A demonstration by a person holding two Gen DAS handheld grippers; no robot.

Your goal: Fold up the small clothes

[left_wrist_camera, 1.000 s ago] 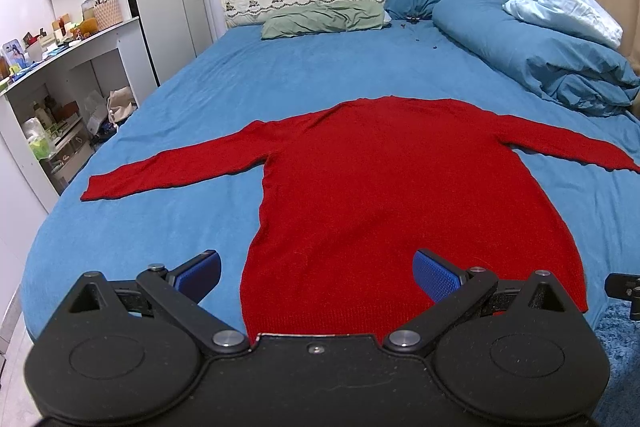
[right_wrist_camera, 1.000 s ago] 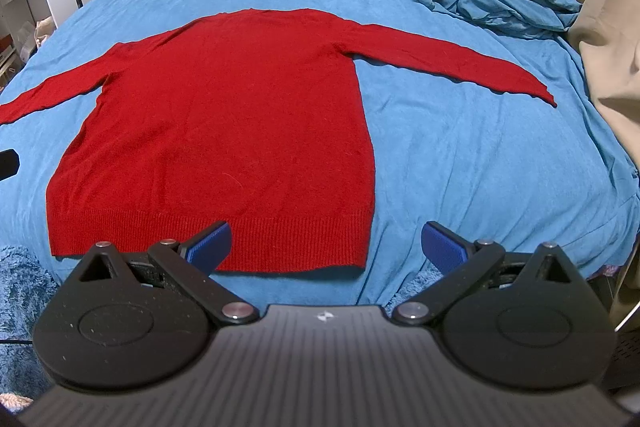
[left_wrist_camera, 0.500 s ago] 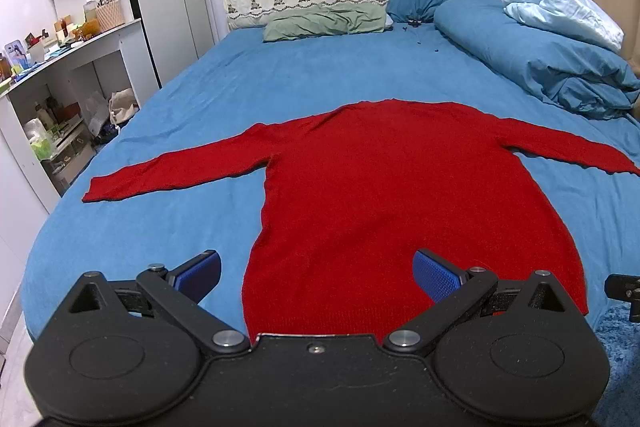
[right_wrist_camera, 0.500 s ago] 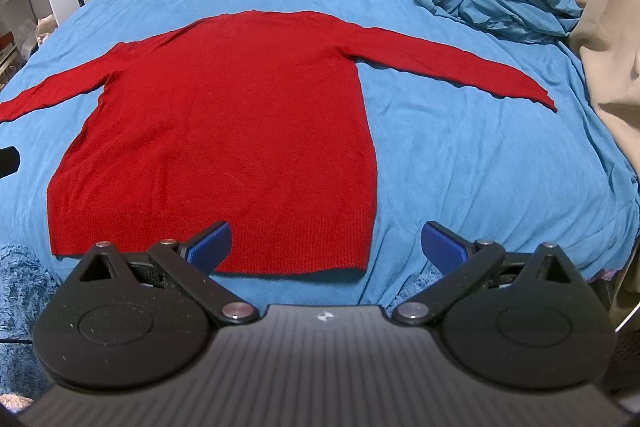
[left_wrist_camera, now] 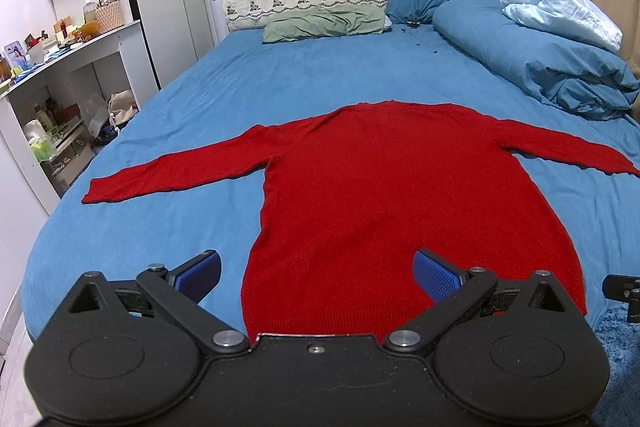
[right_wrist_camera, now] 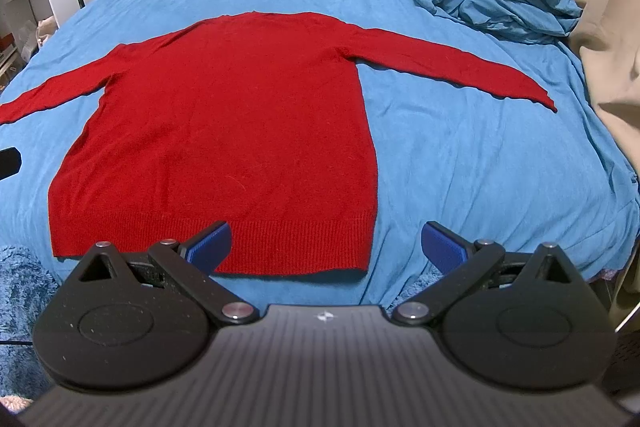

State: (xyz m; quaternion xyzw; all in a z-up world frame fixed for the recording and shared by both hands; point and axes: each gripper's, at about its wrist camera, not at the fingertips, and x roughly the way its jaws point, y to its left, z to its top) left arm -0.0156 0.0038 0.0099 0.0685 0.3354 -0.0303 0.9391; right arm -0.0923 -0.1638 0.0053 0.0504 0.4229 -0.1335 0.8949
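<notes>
A red long-sleeved sweater (left_wrist_camera: pixel 384 187) lies flat on the blue bed sheet (left_wrist_camera: pixel 320 75), hem towards me, both sleeves spread out sideways. It also shows in the right wrist view (right_wrist_camera: pixel 236 123). My left gripper (left_wrist_camera: pixel 316 273) is open and empty, hovering over the hem's left part. My right gripper (right_wrist_camera: pixel 326 245) is open and empty, hovering over the hem's right corner (right_wrist_camera: pixel 360 259). Neither gripper touches the cloth.
A bunched blue duvet (left_wrist_camera: pixel 540 67) and pale blue blanket (left_wrist_camera: pixel 560 11) lie at the bed's far right. Pillows (left_wrist_camera: pixel 324 23) lean at the headboard. White shelves (left_wrist_camera: pixel 60 99) stand left of the bed. A beige curtain (right_wrist_camera: pixel 608 27) hangs on the right.
Both views have shifted down very slightly, as if the grippers tilted up a touch. The sweater has not moved and both grippers stay open.
</notes>
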